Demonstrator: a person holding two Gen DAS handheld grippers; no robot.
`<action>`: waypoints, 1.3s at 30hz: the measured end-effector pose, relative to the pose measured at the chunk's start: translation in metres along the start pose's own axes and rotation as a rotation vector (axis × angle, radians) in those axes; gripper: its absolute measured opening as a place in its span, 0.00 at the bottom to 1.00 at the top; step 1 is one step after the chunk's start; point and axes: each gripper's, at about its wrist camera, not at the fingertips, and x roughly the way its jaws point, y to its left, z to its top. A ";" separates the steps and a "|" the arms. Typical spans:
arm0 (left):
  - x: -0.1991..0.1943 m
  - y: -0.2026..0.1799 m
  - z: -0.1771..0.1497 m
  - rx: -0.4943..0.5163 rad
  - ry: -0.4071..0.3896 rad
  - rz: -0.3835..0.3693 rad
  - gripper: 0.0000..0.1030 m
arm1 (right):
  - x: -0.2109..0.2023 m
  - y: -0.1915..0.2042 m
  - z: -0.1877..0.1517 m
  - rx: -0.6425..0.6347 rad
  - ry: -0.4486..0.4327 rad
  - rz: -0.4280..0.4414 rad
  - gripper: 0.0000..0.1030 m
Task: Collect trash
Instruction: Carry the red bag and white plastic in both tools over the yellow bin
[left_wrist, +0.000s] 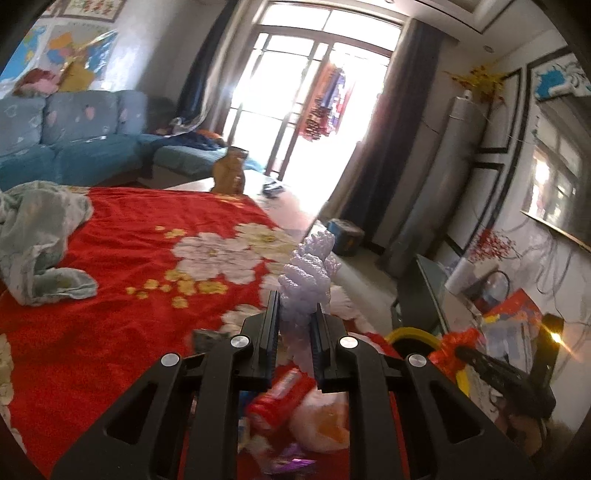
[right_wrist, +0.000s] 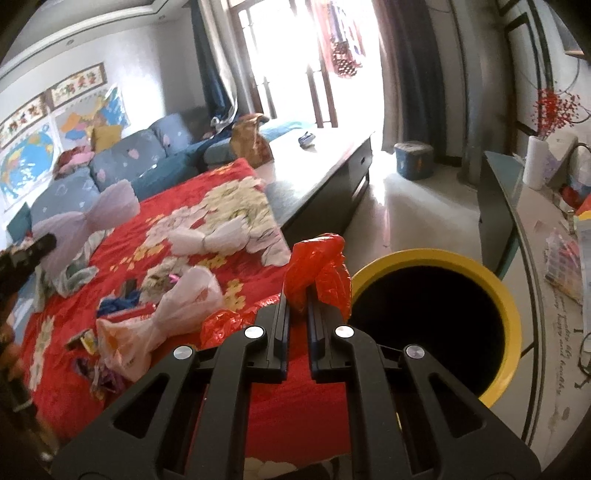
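My left gripper (left_wrist: 295, 314) is shut on a pale lilac foam net sleeve (left_wrist: 308, 269), held above the red flowered tablecloth (left_wrist: 129, 258). The same sleeve shows in the right wrist view (right_wrist: 88, 218), with the left gripper at the left edge (right_wrist: 26, 254). My right gripper (right_wrist: 297, 302) is shut on a crumpled red plastic bag (right_wrist: 317, 269), held beside the yellow-rimmed black bin (right_wrist: 436, 258), just left of its opening. The right gripper and its red bag (left_wrist: 458, 343) show at the lower right in the left wrist view, over the bin's rim (left_wrist: 410, 332).
Loose trash lies on the cloth: a pale pink plastic bag (right_wrist: 173, 310), a white foam sleeve (right_wrist: 210, 236), a red bag scrap (right_wrist: 221, 325), small wrappers (right_wrist: 92, 339). A light blue cloth (left_wrist: 37, 240) lies left. A brown paper bag (right_wrist: 251, 140) stands further back. A glass cabinet (right_wrist: 498, 206) stands right.
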 end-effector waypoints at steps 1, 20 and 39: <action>0.001 -0.006 -0.001 0.009 0.005 -0.012 0.14 | -0.001 -0.002 0.001 0.005 -0.005 -0.003 0.04; 0.026 -0.073 -0.028 0.101 0.092 -0.118 0.14 | -0.012 -0.058 0.007 0.129 -0.055 -0.110 0.04; 0.058 -0.132 -0.047 0.222 0.188 -0.160 0.14 | -0.017 -0.114 0.004 0.235 -0.085 -0.214 0.04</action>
